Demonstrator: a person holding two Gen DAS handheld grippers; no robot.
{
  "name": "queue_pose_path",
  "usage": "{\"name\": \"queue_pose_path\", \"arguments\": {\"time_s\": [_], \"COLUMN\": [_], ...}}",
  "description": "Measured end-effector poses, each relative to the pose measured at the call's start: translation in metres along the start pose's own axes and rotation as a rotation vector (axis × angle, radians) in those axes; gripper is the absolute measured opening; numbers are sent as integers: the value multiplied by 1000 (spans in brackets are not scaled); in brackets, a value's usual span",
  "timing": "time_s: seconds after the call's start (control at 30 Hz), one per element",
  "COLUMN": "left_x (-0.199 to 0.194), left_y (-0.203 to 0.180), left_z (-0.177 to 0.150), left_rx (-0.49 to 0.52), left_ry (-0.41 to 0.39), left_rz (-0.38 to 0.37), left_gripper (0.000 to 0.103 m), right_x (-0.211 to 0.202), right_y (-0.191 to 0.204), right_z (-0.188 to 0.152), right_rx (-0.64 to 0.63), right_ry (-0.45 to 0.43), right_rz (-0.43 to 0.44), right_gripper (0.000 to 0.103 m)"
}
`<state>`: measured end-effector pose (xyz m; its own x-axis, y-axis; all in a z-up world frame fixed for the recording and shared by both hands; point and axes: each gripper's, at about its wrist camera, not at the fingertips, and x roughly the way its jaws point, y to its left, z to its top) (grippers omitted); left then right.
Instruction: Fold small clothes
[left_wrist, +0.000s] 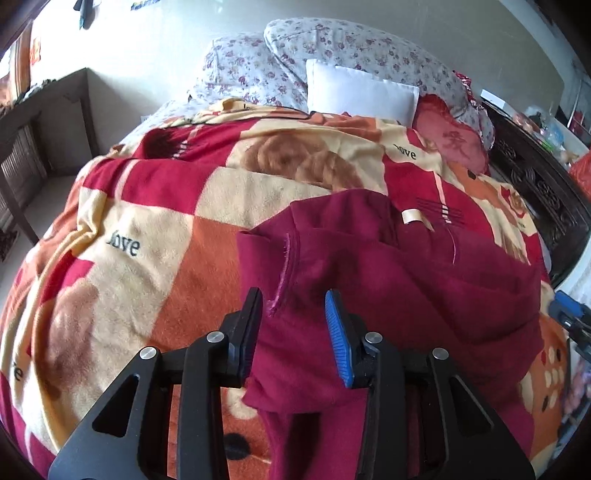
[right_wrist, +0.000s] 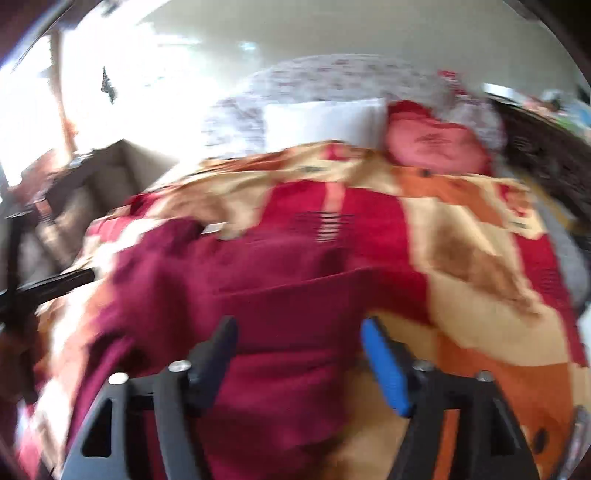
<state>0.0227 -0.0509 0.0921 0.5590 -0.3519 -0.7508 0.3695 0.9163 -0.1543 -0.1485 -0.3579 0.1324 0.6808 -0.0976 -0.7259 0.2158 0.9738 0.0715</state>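
Through the left wrist camera we get a sharp picture: a dark maroon fleece garment lies rumpled on a plush patchwork blanket of red, orange and cream squares printed with the word "love", which covers a bed. A pale label shows at the garment's far edge and a line of pink stitching runs down its near fold. Behind the blanket we see floral pillows, a plain white cushion and a pink-red cushion. At the right edge, a blue and black piece of the other gripper shows.

The right wrist camera gives us the same bed smeared by motion blur; it shows the blanket to the right of the garment and the left tool as a dark bar at the left edge, but no stitching or lettering.

Our left gripper stands partly apart over the near fold, its black finger and blue-padded finger either side of the cloth; we cannot tell whether they press it. Our right gripper gapes wide above the garment's near right part, its pads clear of the fabric and holding nothing.
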Motion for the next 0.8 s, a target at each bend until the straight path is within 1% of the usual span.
{"name": "queue_pose_path", "arguments": {"time_s": [0.07, 0.1, 0.13, 0.17, 0.2, 0.23, 0.27, 0.3, 0.37, 0.4, 0.43, 0.5, 0.57, 0.6, 0.67, 0.7, 0.73, 0.8], "left_x": [4, 6, 10, 15, 19, 25, 30, 37, 47, 48, 48, 46, 45, 45, 45, 45, 45, 44], "left_y": [-6, -9, -13, -17, -19, -20, -21, -20, -19, -19, -19, -18, -15, -14, -10, -10, -10, -11], "left_z": [0, -1, -2, -3, -5, -8, -10, -14, -21, -23, -25, -26, -26, -26, -27, -27, -28, -28], "left_rx": [2, 10, 23, 39, 50, 59, 62, 62, 57, 55, 53, 52, 50, 45, 27, 20, 15, 16], "left_ry": [-1, 1, 8, 20, 31, 49, 63, 83, 113, 115, 115, 111, 111, 113, 118, 119, 119, 116], "left_rz": [-3, -2, 0, 8, 17, 30, 37, 42, 40, 41, 41, 37, 36, 37, 29, 28, 27, 32], "left_gripper": [37, 37, 37, 37, 37, 37, 37, 37, 37, 38, 38, 38, 40, 41, 41, 41, 41, 41], "right_x": [22, 39, 51, 60, 63, 62, 62, 63, 72, 76, 77, 63, 43, 29, 8, -3, -8, -18], "right_y": [-7, -7, -5, -6, -12, -19, -25, -31, -51, -60, -68, -73, -69, -63, -50, -41, -36, -20], "right_z": [6, 9, 11, 15, 15, 17, 20, 20, 19, 16, 13, 10, 8, 5, -6, -16, -22, -41], "right_rx": [0, -18, -32, -29, -8, 20, 43, 59, 136, 183, 218, 260, 236, 202, 133, 87, 63, -16], "right_ry": [49, 93, 122, 132, 127, 109, 93, 85, 79, 83, 85, 59, 33, 28, 33, 44, 50, 71], "right_rz": [-27, -49, -58, -41, -23, -26, -34, -47, -83, -107, -107, -35, -9, -6, 39, 52, 50, 26], "right_gripper": [70, 70, 63, 49, 26, 18, 16, 16, 15, 15, 15, 15, 17, 21, 35, 52, 57, 57]}}
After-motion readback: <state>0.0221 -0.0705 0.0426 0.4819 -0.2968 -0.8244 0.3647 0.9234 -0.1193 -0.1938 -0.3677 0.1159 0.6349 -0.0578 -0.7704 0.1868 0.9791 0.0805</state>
